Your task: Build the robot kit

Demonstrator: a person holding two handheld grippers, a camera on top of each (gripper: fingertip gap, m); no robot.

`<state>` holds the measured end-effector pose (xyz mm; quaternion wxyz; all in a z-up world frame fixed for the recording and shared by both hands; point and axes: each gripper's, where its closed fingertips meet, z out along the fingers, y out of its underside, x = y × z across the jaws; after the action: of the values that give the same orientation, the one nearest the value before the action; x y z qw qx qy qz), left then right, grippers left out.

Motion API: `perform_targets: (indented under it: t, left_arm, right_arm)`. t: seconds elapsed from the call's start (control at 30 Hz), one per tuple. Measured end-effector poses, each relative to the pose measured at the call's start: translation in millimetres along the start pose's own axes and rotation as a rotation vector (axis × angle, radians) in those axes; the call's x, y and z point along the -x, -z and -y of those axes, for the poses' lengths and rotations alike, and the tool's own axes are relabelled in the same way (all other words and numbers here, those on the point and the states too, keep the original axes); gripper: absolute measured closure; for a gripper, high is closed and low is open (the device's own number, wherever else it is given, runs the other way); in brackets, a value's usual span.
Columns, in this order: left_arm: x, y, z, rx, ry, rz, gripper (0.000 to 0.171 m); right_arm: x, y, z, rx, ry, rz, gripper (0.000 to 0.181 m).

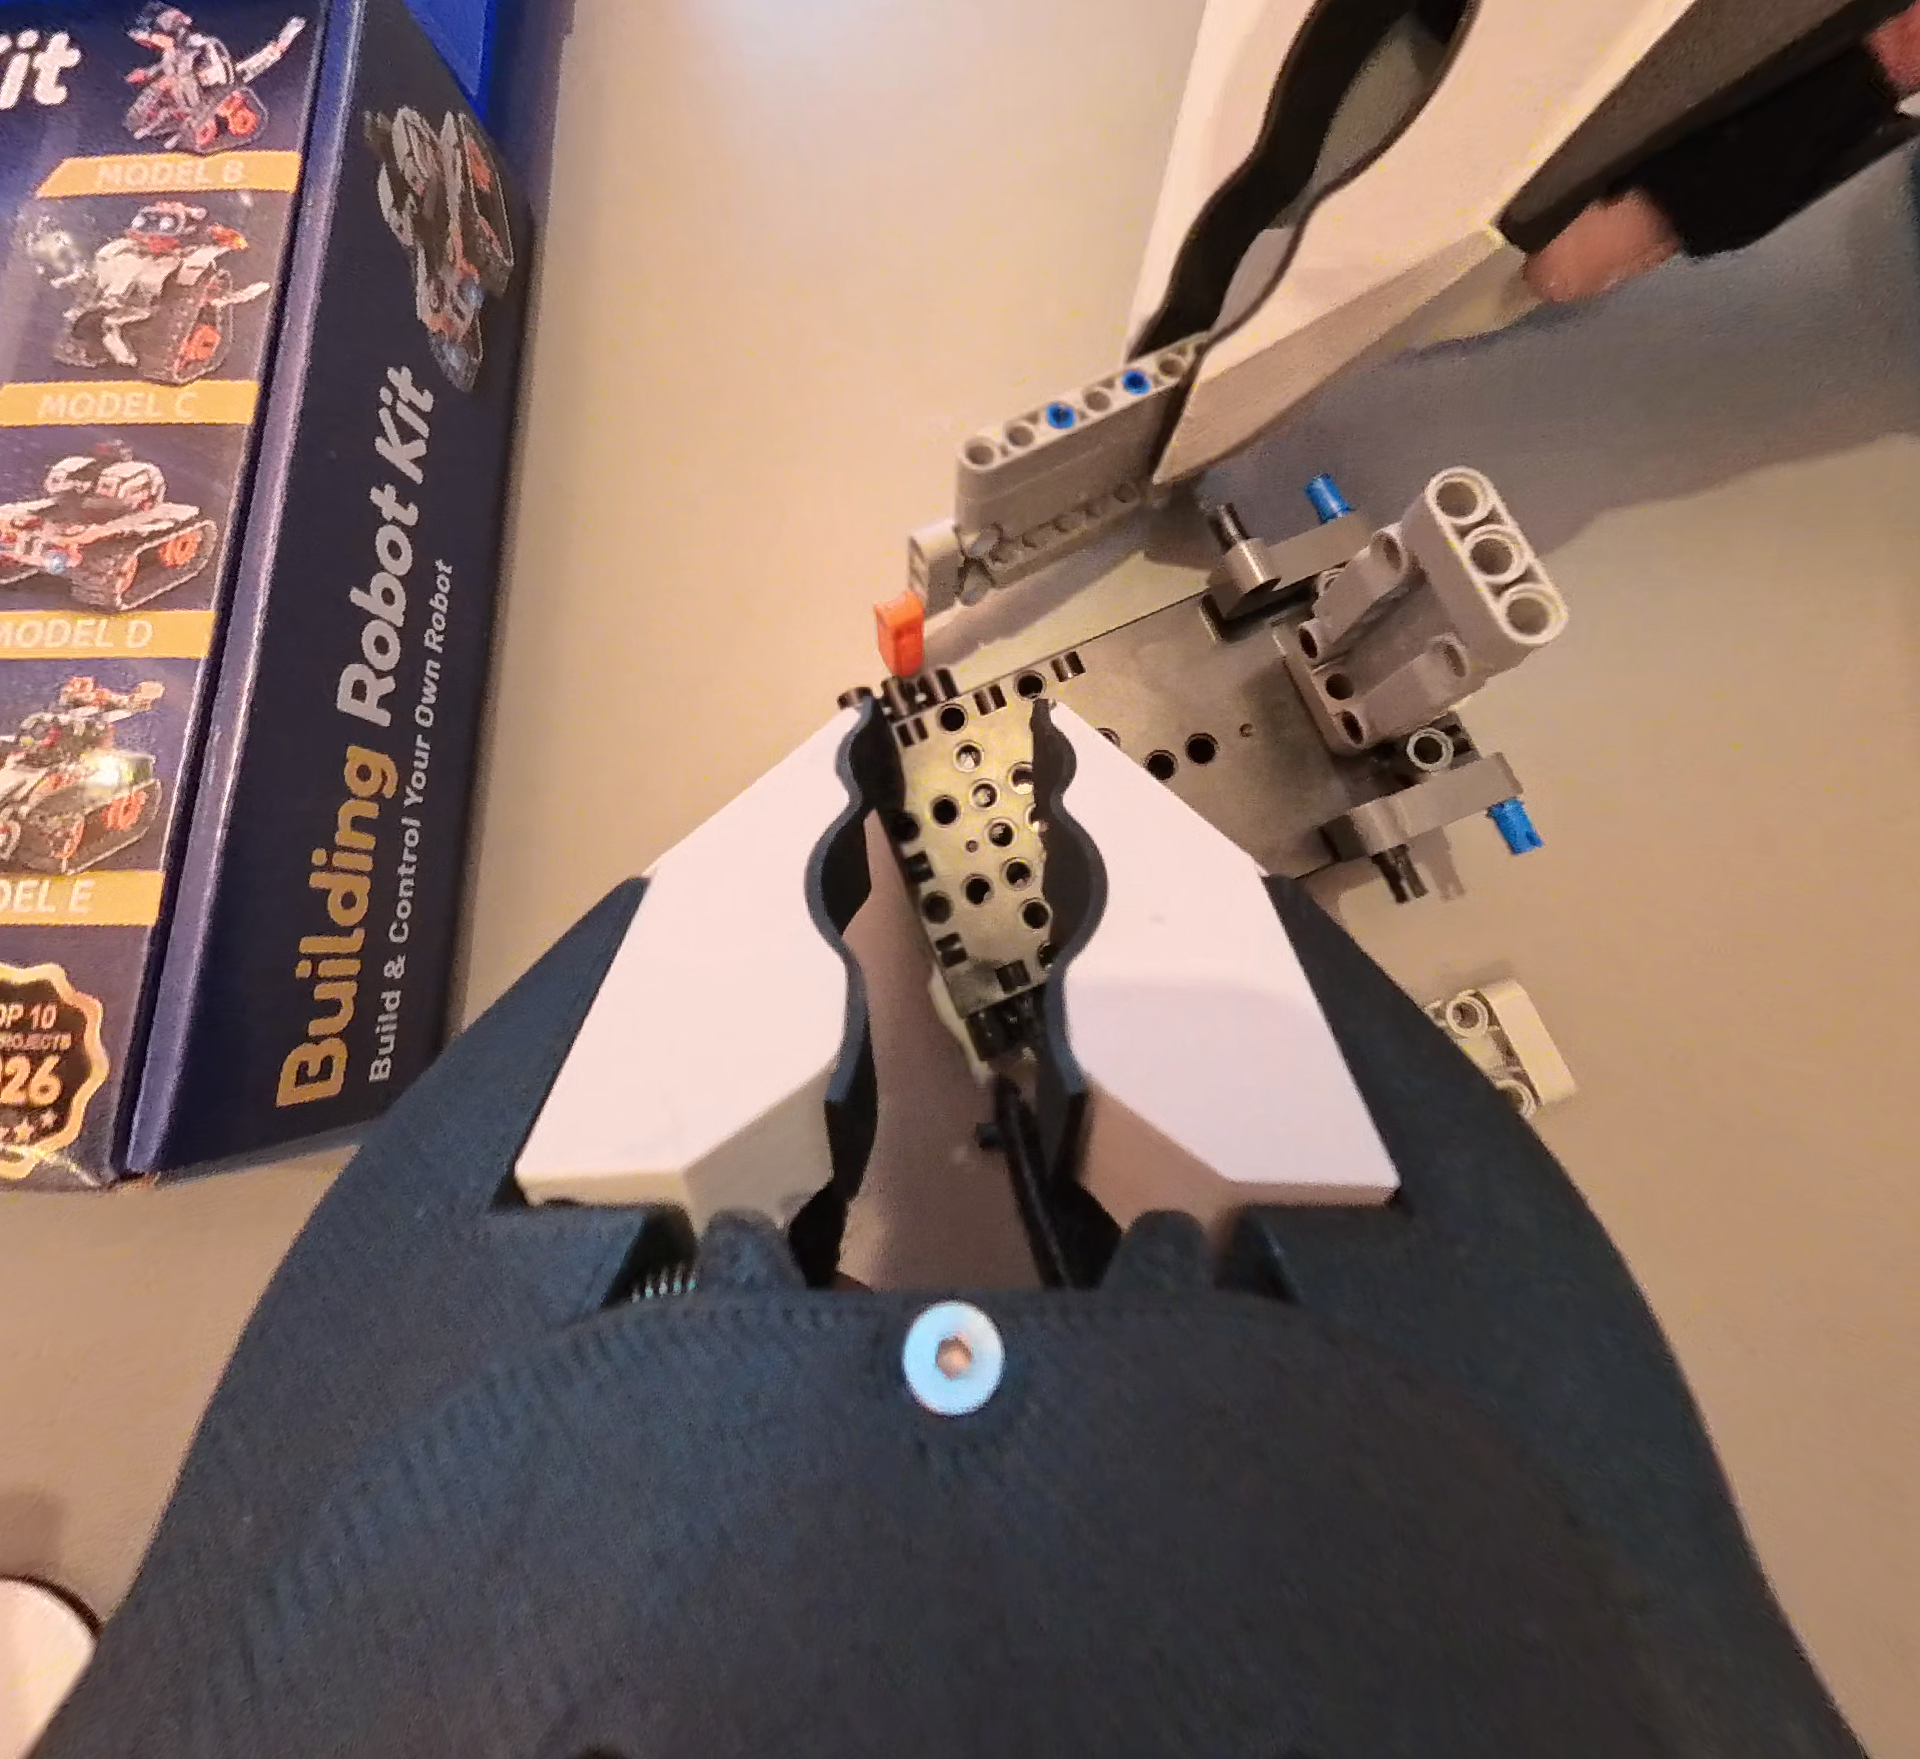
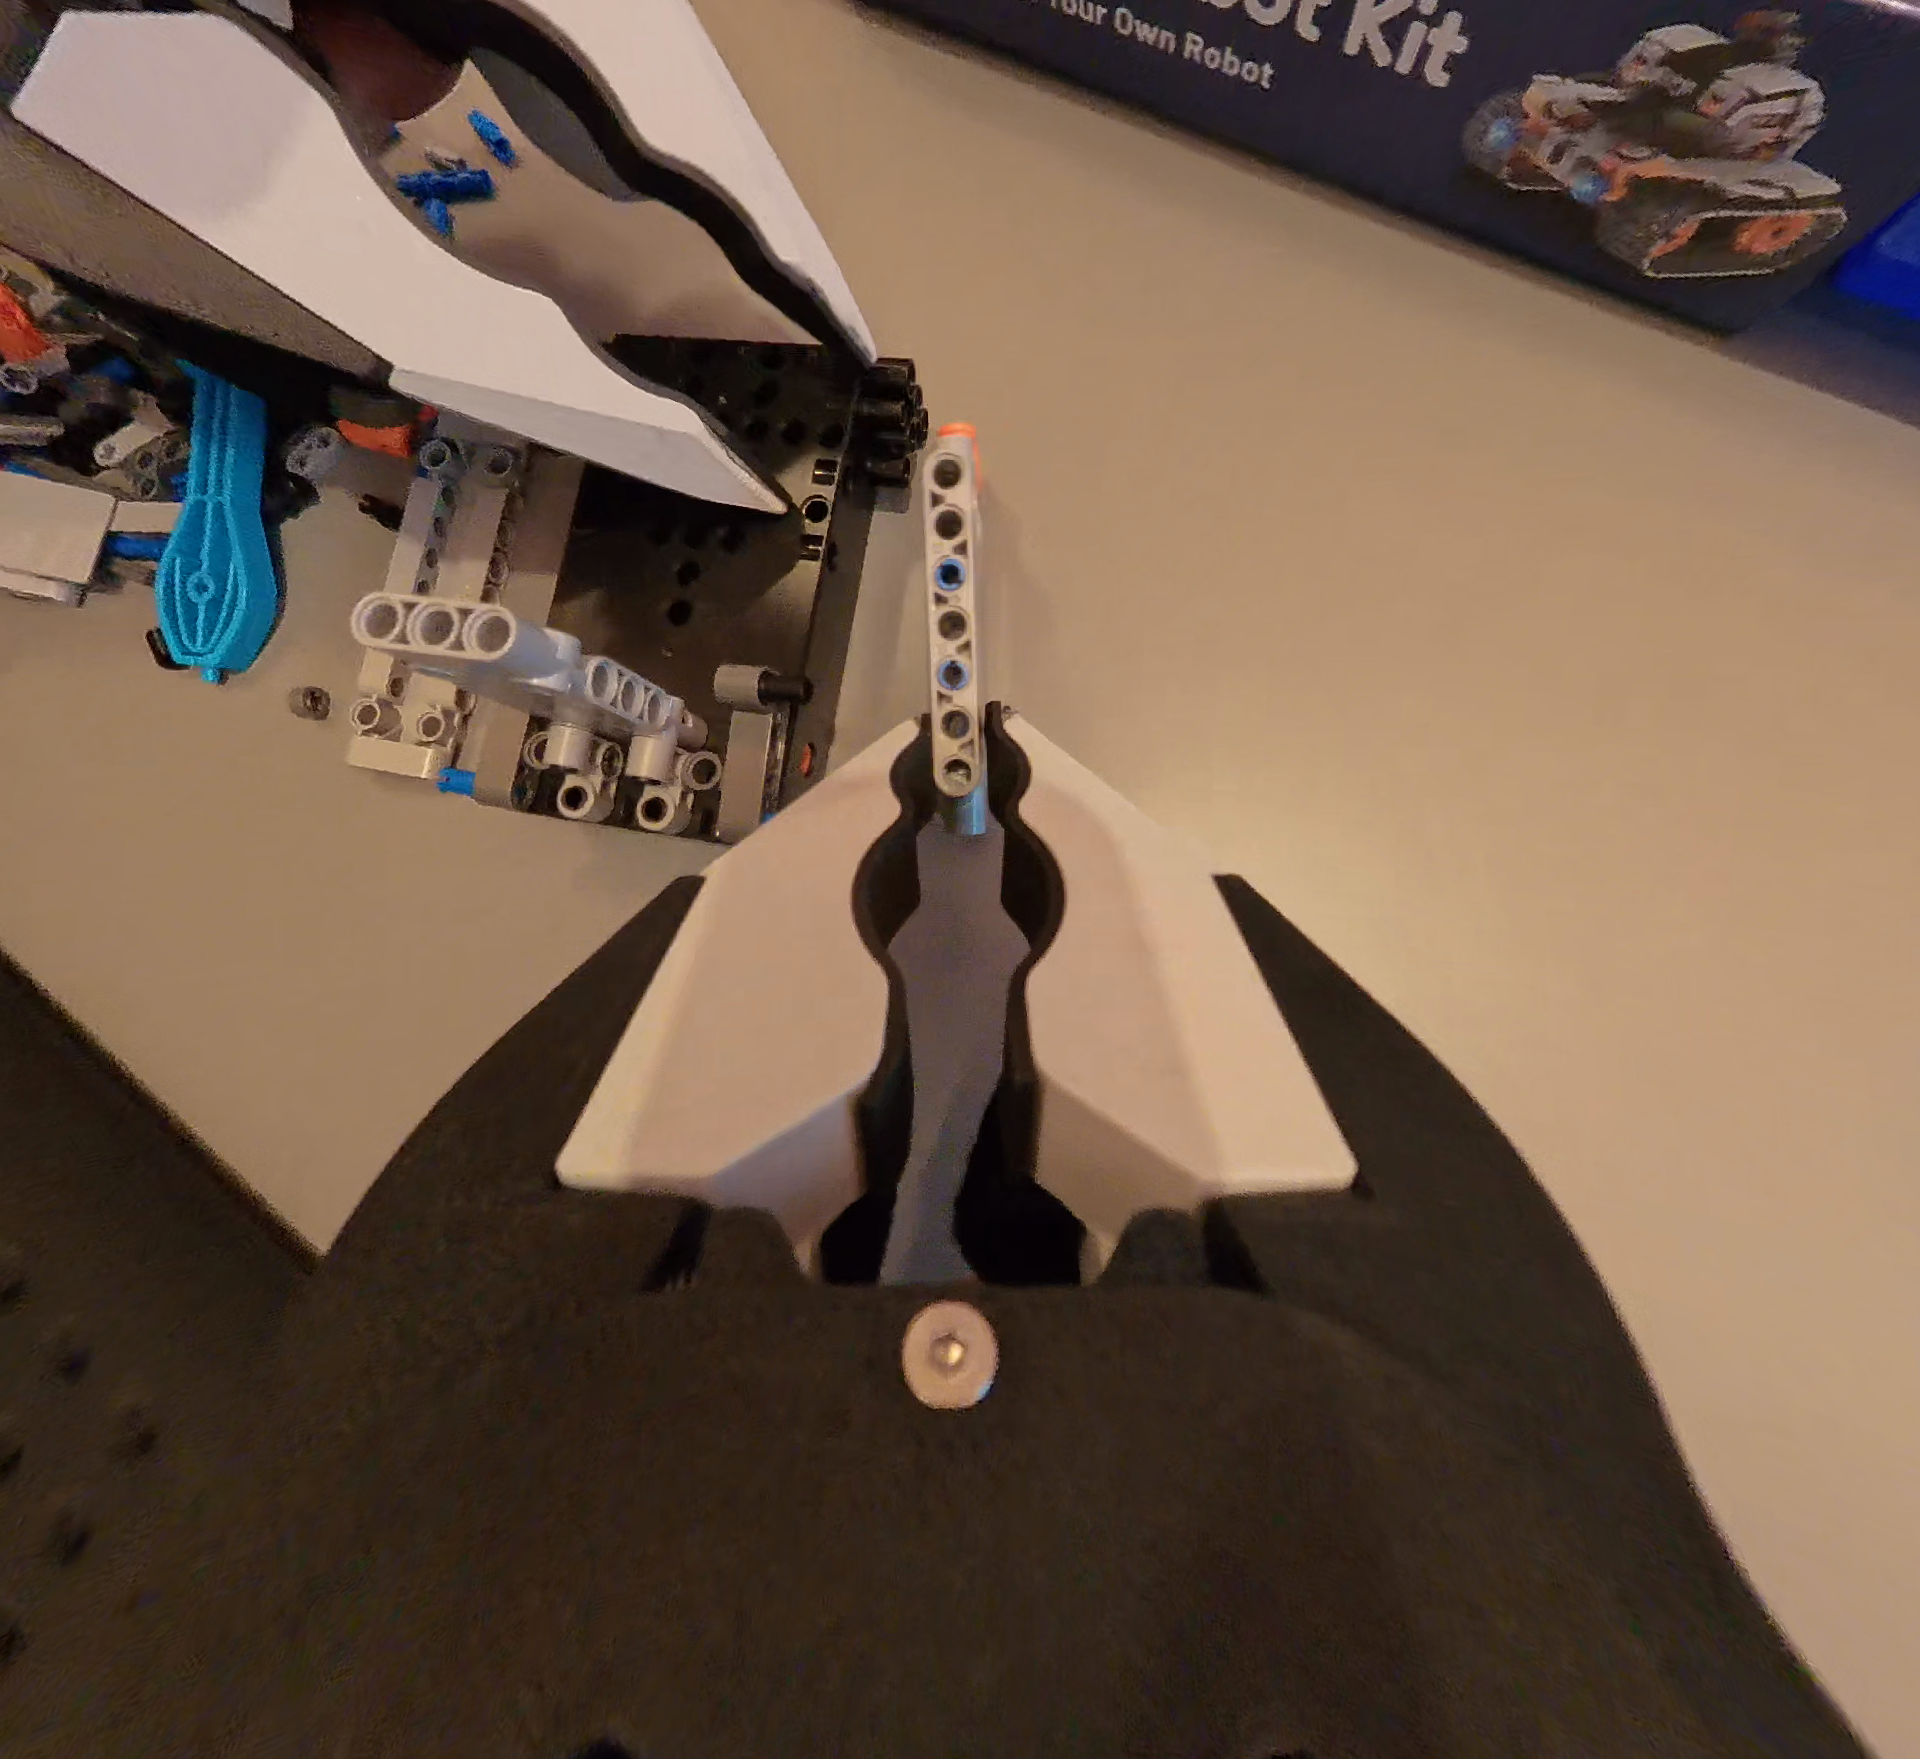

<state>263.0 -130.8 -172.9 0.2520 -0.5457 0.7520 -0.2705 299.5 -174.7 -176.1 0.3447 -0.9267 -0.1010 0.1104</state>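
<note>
Left wrist view: the left gripper (image 1: 961,722) is clenched on the black perforated plate (image 1: 971,836) of a grey-and-black brick assembly (image 1: 1340,670) at frame centre. A dark blue kit box (image 1: 343,566) stands at left.

Right wrist view: the right gripper (image 2: 958,733) grasps a light grey holed beam (image 2: 951,608) — blue pins in two holes, orange tip — just right of the plate (image 2: 727,504), centre frame. A blue flat tool (image 2: 218,535) lies at left on the table (image 2: 1351,670).

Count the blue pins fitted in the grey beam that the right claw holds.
2 blue pins: one in the grey beam, third hole from its far end; the other two holes closer to the right claw. Holes inside the grip may hide more.
</note>
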Motion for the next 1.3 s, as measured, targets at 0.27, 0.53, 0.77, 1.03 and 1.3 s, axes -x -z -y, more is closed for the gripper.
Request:
perform_targets:
  t: [0.27,0.53,0.77,1.03,1.3]
  left_arm:
    - [0,2,-2,-0.008,0.019,-0.013,0.138]
    - [0,3,-5,-0.022,0.074,-0.031,0.134]
    - [-6,0,-5,-0.035,0.273,-0.024,0.132]
    - [-7,-3,3,-0.048,0.060,-0.050,0.122]
    - [-18,-10,11,-0.085,-0.012,-0.166,0.134]
  right_arm:
    - [1,-16,12,0.127,0.175,-0.019,0.155]
    - [7,-24,24,0.151,0.180,0.088,0.176]
    - [7,-14,26,0.189,0.180,0.097,0.176]
    - [10,-6,19,0.240,0.192,0.082,0.176]
    - [6,-1,10,0.275,0.171,0.045,0.176]
